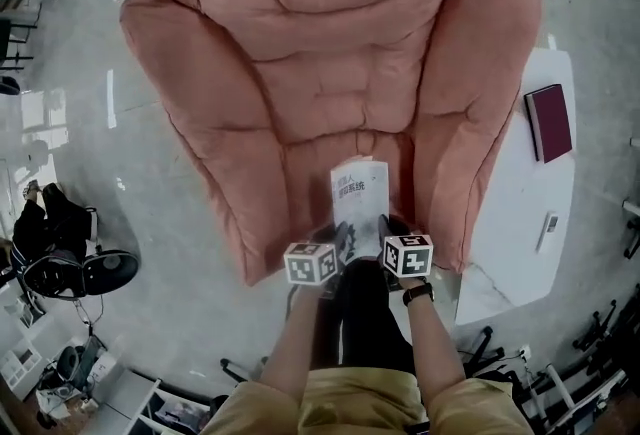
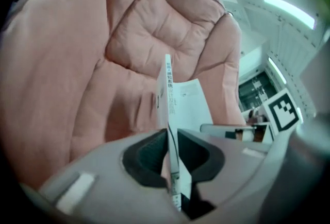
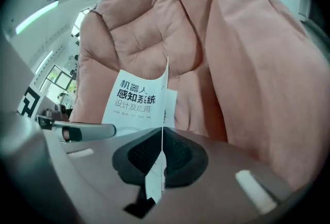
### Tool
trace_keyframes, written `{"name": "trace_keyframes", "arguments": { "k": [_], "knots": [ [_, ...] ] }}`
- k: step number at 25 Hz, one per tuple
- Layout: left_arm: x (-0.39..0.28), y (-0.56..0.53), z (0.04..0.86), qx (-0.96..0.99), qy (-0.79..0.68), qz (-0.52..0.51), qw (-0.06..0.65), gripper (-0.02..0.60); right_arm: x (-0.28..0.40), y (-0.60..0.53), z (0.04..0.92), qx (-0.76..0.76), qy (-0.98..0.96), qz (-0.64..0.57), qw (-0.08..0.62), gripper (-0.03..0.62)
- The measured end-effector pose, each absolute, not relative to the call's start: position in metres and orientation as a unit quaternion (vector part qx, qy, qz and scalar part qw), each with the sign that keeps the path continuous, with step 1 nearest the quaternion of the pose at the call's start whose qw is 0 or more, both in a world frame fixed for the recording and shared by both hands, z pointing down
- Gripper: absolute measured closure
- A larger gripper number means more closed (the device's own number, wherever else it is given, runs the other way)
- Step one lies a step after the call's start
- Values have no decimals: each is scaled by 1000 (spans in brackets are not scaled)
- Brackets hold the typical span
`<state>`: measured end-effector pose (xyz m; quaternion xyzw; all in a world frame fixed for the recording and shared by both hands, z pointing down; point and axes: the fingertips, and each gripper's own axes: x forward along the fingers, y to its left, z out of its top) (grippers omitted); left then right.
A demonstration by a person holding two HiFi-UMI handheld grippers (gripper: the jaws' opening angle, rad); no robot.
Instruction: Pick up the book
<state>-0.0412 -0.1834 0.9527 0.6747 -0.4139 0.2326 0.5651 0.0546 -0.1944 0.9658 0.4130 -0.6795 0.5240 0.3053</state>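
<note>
**A:** Where is the book right now?

**B:** Low in the middle of the head view. The white book stands out in front of the pink armchair, held by its near edge. The left gripper and the right gripper sit side by side beneath it.

**A:** Are both of them actually gripping it?

**B:** Yes. In the left gripper view the dark pads press on the book's lower edge from both sides. In the right gripper view the jaws are almost together on a very thin white edge. That looks like the cover or a few pages rather than the whole block, though I can't tell for sure.

**A:** So which step is this?

**B:** I'd say the grab is done and this is the lift. The book seems clear of the seat, with pink padding only behind it.

**A:** And what does the next move need?

**B:** Both hands should rise together at an even squeeze. If they drift apart, the thin hold on the right could slip or let the book fan open.

**A:** What about the dark red book on the white table, at the right of the frame?

**B:** That one is well apart from both grippers.
</note>
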Motion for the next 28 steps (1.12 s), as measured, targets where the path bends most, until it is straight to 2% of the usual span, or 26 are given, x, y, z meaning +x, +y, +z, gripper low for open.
{"name": "trace_keyframes", "arguments": {
  "k": [8,13,21,25,28],
  "knots": [
    [-42,-194,860,729,-372,157,553,537,65,-203,896,429,-708,508,239,586],
    [-54,-185,751,779,-319,77,535,537,47,-202,813,377,-764,503,148,585],
    [-78,-163,549,892,-229,-42,387,535,40,-197,602,282,-862,419,-50,577],
    [-90,-119,453,945,-147,-85,279,535,31,-158,502,176,-907,367,-107,582],
    [-95,-85,400,964,-94,-120,220,534,29,-131,445,140,-934,305,-124,560]
  ]
}}
